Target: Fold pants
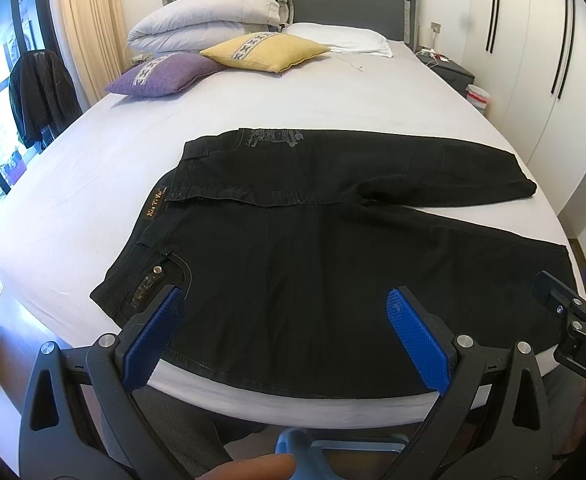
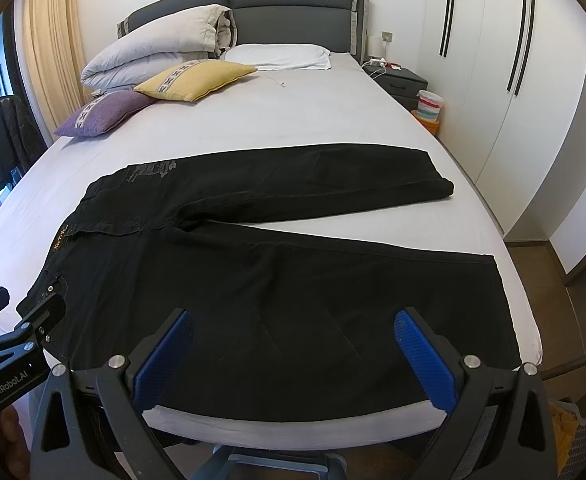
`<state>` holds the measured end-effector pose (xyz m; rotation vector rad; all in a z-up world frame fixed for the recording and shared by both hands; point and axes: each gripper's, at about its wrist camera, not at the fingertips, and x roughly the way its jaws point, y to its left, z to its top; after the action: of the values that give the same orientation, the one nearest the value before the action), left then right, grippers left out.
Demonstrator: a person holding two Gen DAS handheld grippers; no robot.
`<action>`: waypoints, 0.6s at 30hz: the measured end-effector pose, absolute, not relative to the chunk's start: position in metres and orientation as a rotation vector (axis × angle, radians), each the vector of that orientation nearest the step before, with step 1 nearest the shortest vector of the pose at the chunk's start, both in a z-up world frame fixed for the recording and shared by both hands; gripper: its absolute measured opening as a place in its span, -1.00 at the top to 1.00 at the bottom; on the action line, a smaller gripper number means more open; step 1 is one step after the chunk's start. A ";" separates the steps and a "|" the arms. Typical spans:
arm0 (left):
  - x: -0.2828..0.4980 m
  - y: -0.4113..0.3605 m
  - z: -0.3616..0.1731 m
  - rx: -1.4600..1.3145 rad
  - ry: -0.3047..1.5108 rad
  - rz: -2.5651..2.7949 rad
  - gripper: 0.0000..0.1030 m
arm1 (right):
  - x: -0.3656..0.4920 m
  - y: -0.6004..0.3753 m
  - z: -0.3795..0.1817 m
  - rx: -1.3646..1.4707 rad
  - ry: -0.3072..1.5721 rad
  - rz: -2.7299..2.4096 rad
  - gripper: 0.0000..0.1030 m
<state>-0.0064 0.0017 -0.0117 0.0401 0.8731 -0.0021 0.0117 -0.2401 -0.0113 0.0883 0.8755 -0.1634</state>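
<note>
Black pants (image 1: 313, 248) lie flat on the bed, waistband to the left, legs spread apart in a V to the right; they also show in the right wrist view (image 2: 277, 272). My left gripper (image 1: 285, 300) is open and empty, hovering over the near edge by the waist and pocket. My right gripper (image 2: 293, 324) is open and empty, hovering over the near leg by the bed's front edge. The right gripper's tip shows at the right of the left wrist view (image 1: 565, 300); the left gripper shows at the left of the right wrist view (image 2: 33, 320).
The bed's white sheet (image 1: 253, 112) stretches back to a purple cushion (image 1: 165, 74), a yellow cushion (image 1: 265, 52), a folded duvet (image 1: 209, 16) and a pillow (image 1: 341, 38). A nightstand (image 2: 397, 76) and wardrobe (image 2: 513, 80) stand right; a jacket (image 1: 41, 92) hangs left.
</note>
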 end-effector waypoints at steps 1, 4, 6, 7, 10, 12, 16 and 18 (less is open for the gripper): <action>-0.007 0.002 -0.013 0.040 0.874 -0.003 -1.00 | 0.012 -0.240 -0.011 0.088 0.875 -0.163 -1.00; -0.008 0.003 -0.015 0.040 0.877 -0.003 -1.00 | 0.012 -0.240 -0.011 0.088 0.876 -0.164 -1.00; -0.007 0.003 -0.014 0.041 0.879 -0.004 -1.00 | 0.012 -0.240 -0.011 0.089 0.876 -0.163 -1.00; -0.007 0.003 -0.015 0.042 0.880 -0.004 -1.00 | 0.012 -0.240 -0.011 0.089 0.876 -0.163 -1.00; -0.007 0.003 -0.015 0.041 0.880 -0.004 -1.00 | 0.011 -0.238 -0.012 0.087 0.877 -0.162 -1.00; -0.007 0.003 -0.014 0.042 0.881 -0.003 -1.00 | 0.011 -0.237 -0.013 0.087 0.878 -0.161 -1.00; -0.007 0.002 -0.014 0.042 0.881 -0.003 -1.00 | 0.011 -0.238 -0.013 0.087 0.878 -0.161 -1.00; -0.007 0.003 -0.014 0.042 0.881 -0.004 -1.00 | 0.011 -0.236 -0.015 0.086 0.880 -0.160 -1.00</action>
<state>-0.0070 0.0026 -0.0143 0.0422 0.8812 -0.0036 0.0113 -0.2357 -0.0151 0.0864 0.8804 -0.1597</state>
